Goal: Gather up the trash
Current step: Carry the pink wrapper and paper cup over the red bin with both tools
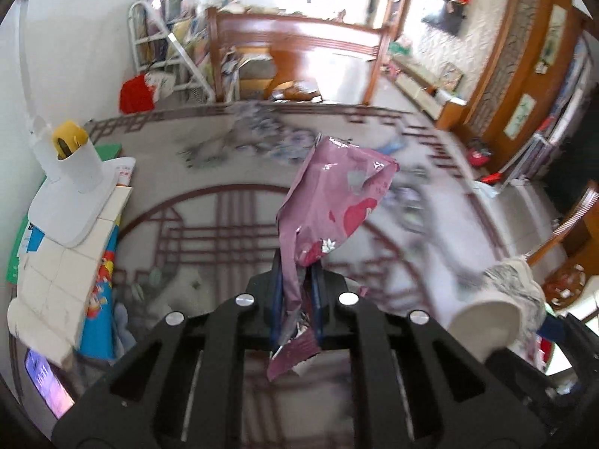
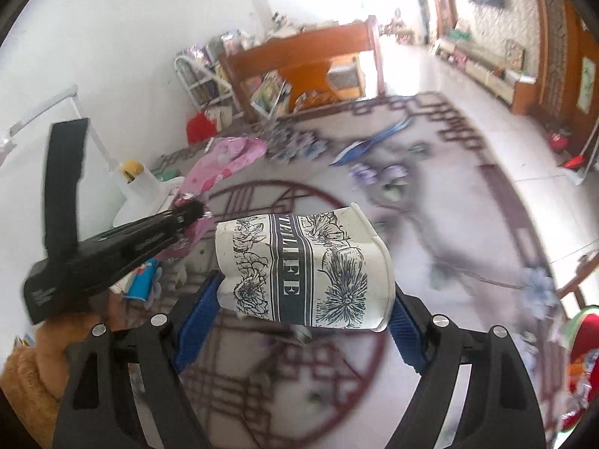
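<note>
The left gripper (image 1: pixel 295 280) pinches a pink wrapper (image 1: pixel 337 202); the right gripper (image 2: pixel 299 299), spread wide, clamps a paper cup (image 2: pixel 303 269). Both pieces are lifted off the bench (image 1: pixel 209 232). I judge the next move is carrying them to a bin, none visible.

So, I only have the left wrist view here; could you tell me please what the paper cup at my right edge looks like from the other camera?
Observer: The right claw holds the paper cup on its side between its blue pads, off the table.
Operator: Is there any print on it?
Observer: Yes, black flower drawings and a dark band with white letters.
Operator: And how does my claw look from there?
Observer: The left claw is shut on the pink wrapper, which sticks up past its tips, left of the cup.
Operator: Can you see who holds it?
Observer: Only a fuzzy tan sleeve at the lower left.
</note>
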`<action>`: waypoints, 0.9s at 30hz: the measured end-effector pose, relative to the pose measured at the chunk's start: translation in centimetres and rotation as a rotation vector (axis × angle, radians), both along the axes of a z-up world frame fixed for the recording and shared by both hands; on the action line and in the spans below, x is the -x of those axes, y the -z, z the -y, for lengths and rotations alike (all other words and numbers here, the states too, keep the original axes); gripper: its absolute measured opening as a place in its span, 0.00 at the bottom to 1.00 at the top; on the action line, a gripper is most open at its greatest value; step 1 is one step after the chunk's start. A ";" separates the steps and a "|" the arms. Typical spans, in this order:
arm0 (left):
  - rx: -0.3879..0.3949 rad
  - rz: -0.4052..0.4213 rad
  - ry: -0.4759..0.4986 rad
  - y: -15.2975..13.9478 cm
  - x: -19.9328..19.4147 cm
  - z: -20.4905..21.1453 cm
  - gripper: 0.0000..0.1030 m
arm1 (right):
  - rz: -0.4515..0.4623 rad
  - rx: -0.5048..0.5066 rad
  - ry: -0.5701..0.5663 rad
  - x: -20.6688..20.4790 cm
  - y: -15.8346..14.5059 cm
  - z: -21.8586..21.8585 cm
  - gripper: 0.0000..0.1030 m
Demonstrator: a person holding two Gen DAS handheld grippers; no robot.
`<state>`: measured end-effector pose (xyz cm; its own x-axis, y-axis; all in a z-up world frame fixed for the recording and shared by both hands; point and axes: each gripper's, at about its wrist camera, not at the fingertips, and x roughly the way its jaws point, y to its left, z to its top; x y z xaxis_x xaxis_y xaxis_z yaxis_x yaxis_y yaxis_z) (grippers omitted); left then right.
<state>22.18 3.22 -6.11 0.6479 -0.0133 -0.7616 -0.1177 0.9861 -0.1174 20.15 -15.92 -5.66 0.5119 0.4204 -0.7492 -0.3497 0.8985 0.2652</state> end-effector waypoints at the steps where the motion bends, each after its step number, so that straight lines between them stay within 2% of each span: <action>1: 0.006 0.007 0.014 -0.5 0.6 1.0 0.12 | 0.013 0.009 0.009 0.7 -0.3 0.9 0.76; 7: 0.051 0.004 0.123 -1.4 4.6 8.7 0.12 | 0.023 0.038 0.110 4.4 -0.2 7.6 0.76; 10: 0.071 -0.011 0.165 -1.2 5.6 12.5 0.12 | 0.013 0.041 0.191 6.2 -0.1 12.4 0.76; 20: 0.090 -0.026 0.330 -1.4 7.1 26.2 0.12 | -0.005 0.018 0.426 9.1 0.0 26.7 0.76; 27: 0.105 -0.078 0.419 0.1 6.8 34.4 0.13 | -0.035 0.006 0.550 10.3 1.0 35.4 0.76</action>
